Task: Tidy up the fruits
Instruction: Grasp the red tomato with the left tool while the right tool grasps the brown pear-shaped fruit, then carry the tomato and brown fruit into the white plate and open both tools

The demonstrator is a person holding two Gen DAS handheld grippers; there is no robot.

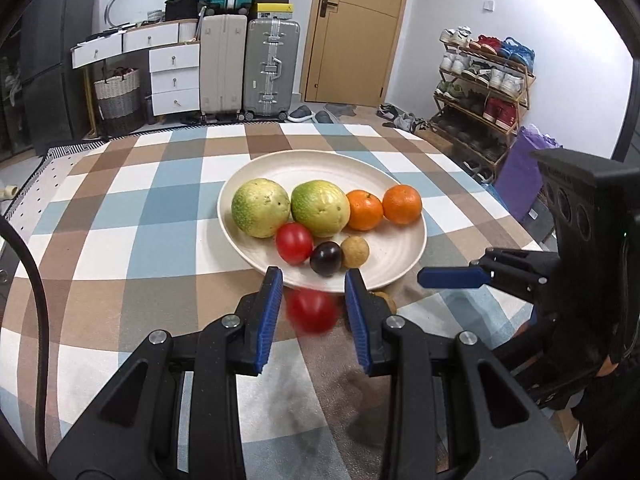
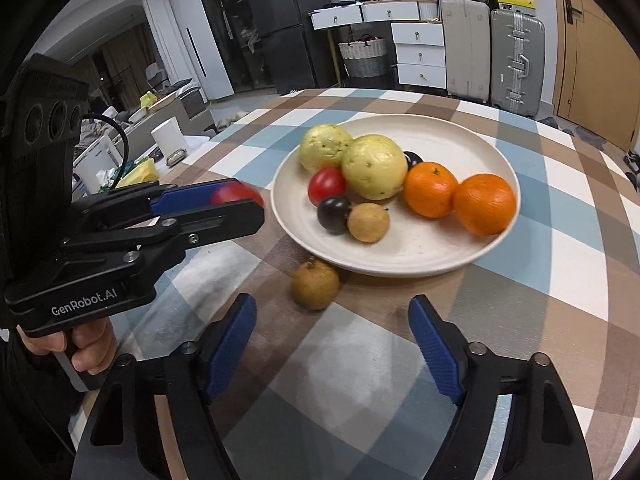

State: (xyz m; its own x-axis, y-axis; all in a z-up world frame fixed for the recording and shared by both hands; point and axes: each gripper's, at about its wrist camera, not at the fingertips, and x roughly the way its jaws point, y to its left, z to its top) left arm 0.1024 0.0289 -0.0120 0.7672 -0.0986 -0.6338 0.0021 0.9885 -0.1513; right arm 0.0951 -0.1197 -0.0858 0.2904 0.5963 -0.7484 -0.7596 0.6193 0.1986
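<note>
- The left gripper was clamped on a small red tomato, blurry, held just off the plate's near rim.
- The right gripper was spread open, nothing in it, and a small brown longan sat on the checked tablecloth just ahead.
- Farther on, the round cream plate had another longan, a dark plum, a red tomato, two green guavas and two oranges.

In the right wrist view, bare checked cloth fills the lower centre. The plate blocks mid-frame, a brown fruit just before its rim.
</note>
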